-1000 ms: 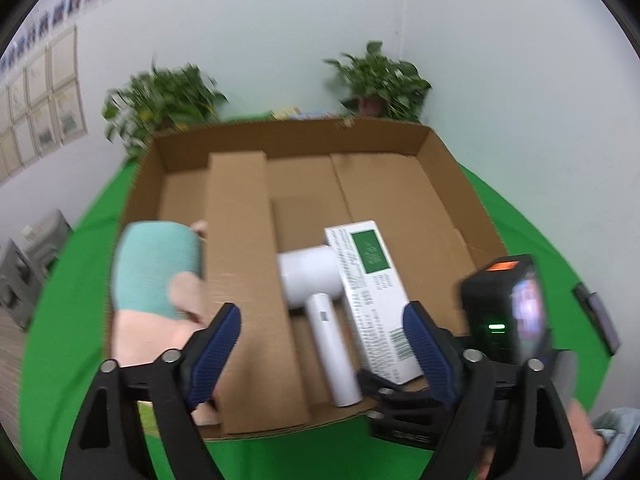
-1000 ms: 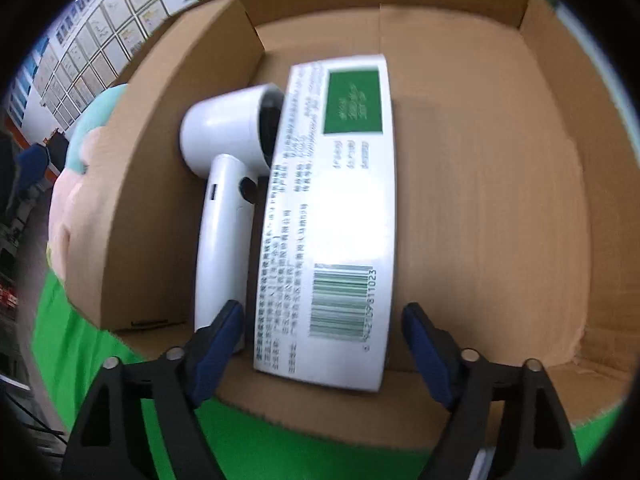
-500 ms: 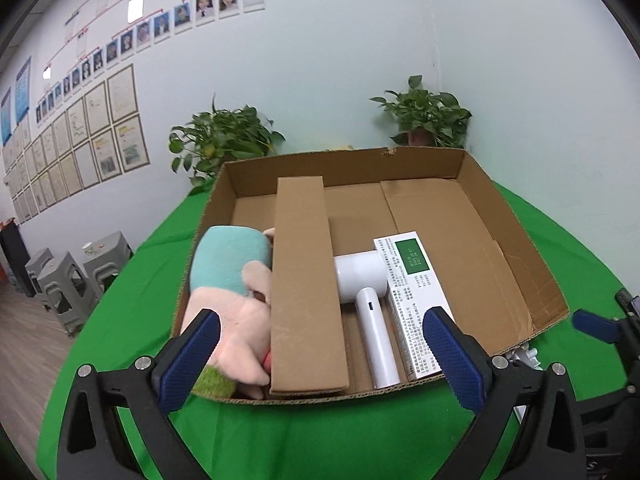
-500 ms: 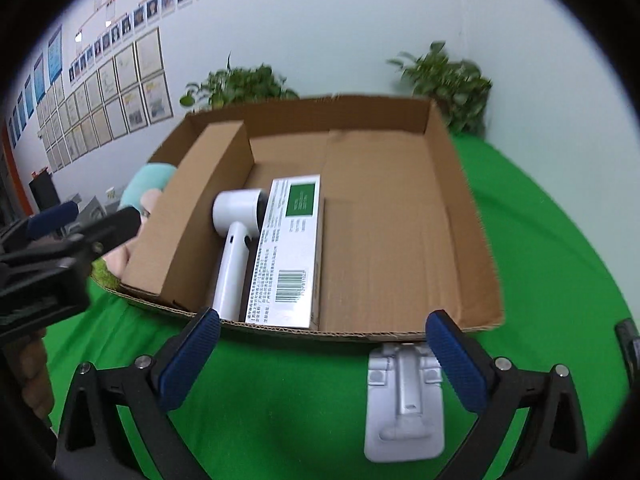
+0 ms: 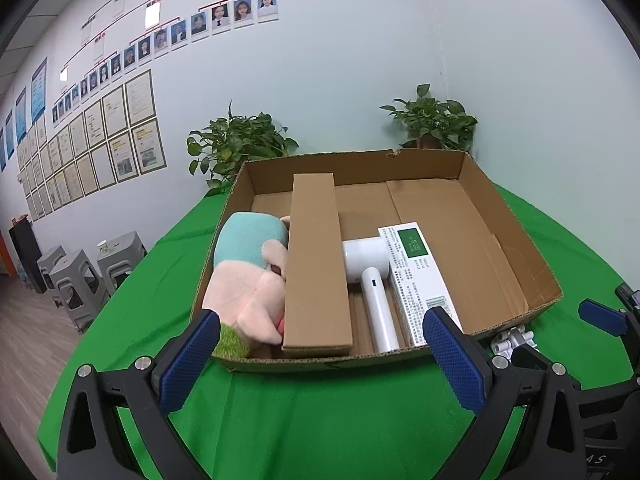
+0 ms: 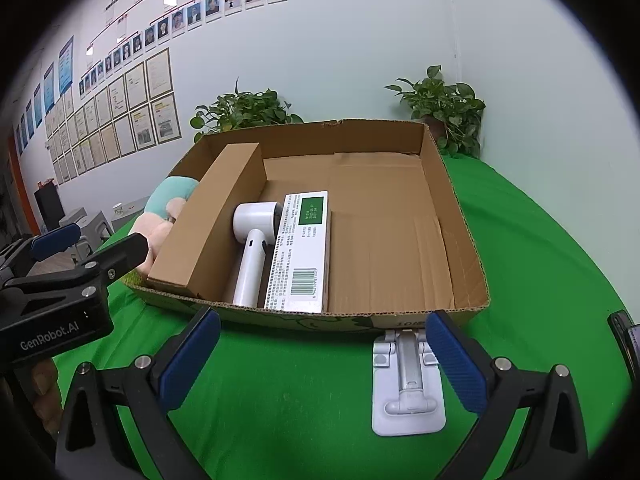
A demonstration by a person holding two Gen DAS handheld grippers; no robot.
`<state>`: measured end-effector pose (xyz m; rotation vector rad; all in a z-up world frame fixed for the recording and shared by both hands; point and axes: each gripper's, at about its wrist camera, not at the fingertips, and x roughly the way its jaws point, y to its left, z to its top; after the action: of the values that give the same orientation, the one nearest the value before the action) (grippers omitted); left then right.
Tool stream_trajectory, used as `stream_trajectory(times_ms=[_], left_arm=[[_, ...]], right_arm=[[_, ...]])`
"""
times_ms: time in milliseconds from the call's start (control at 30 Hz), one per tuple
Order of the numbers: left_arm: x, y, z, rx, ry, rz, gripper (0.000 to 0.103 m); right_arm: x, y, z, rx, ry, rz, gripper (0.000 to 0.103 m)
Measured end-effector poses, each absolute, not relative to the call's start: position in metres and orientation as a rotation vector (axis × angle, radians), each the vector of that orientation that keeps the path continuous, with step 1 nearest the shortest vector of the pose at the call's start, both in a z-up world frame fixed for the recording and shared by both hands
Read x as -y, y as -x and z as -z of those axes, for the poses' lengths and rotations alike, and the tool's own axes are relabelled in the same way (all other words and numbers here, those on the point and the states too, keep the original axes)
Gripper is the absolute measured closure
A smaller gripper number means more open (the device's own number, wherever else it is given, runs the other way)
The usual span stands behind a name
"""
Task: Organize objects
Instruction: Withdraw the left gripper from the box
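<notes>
An open cardboard box (image 5: 516,248) (image 6: 460,216) sits on the green table. Inside lie a plush toy (image 5: 248,276) (image 6: 168,208), a long brown carton (image 5: 316,264) (image 6: 216,216), a white hair dryer (image 5: 370,280) (image 6: 252,252) and a white box with a green label (image 5: 418,272) (image 6: 304,248). A white folding stand (image 6: 406,384) (image 5: 512,338) lies on the cloth in front of the box. My left gripper (image 5: 320,364) is open and empty, in front of the box. My right gripper (image 6: 320,364) is open and empty, with the stand by its right finger.
Two potted plants (image 5: 240,144) (image 5: 436,124) stand behind the box by the wall. Grey stools (image 5: 76,272) stand on the floor at the left. A dark device (image 6: 628,340) lies at the table's right edge. The left gripper's body (image 6: 60,280) shows at left in the right wrist view.
Both grippers have pulled back and up from the box and opened wider. The white box with the green label now lies free beside the hair dryer.
</notes>
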<state>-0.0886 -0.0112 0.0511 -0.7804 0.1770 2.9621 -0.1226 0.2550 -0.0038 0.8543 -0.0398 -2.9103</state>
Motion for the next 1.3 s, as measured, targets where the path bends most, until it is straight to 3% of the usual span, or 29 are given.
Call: stream_trajectory(times_ms=[1300], left_arm=[[0.016, 0.071, -0.024, 0.000, 0.813, -2.849, 0.001]], right_arm=[[-0.255, 0.101, 0.015, -0.012, -0.951, 2.873, 0.001]])
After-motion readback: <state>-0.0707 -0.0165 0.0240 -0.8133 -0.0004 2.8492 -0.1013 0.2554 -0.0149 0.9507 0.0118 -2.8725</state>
